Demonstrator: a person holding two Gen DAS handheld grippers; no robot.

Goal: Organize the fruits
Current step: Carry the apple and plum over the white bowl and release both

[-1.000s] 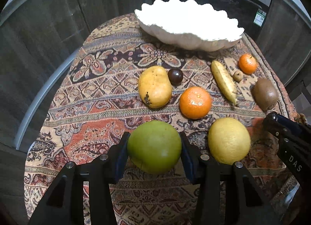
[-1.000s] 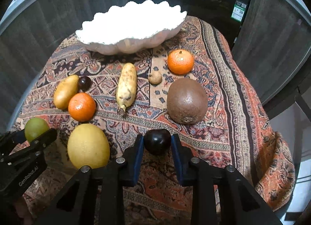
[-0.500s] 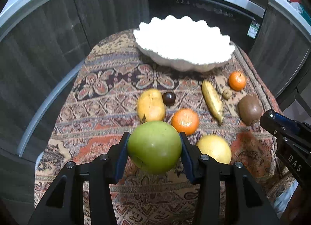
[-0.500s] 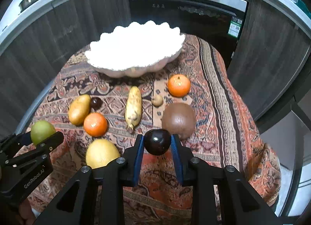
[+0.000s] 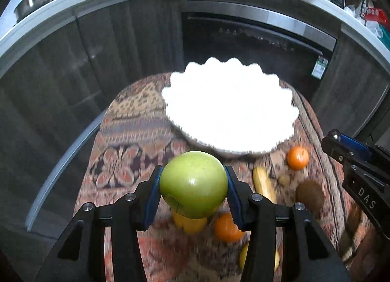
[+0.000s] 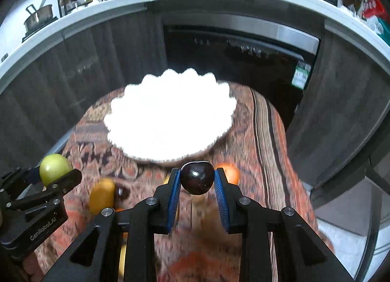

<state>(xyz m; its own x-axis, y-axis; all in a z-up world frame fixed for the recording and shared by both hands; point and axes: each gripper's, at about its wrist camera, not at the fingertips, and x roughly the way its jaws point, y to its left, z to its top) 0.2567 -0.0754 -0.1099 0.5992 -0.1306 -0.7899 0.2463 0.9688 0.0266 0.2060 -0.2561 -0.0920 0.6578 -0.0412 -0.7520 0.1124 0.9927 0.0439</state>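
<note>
The left gripper (image 5: pixel 193 193) is clamped on a green apple (image 5: pixel 193 184) and the right gripper (image 6: pixel 197 184) on a dark plum (image 6: pixel 197 177), both held in the air above the near half of the table (image 6: pixel 265 135), short of the white bowl (image 5: pixel 231 109) at its far edge. To do this well, carry each fruit on over the rim, keep the two grippers apart, lower into the bowl and only then release, so nothing rolls out. A second ago both fruits sat low by the near edge; since then they have risen and moved toward the bowl, and the fruits left on the cloth now lie beneath them.
</note>
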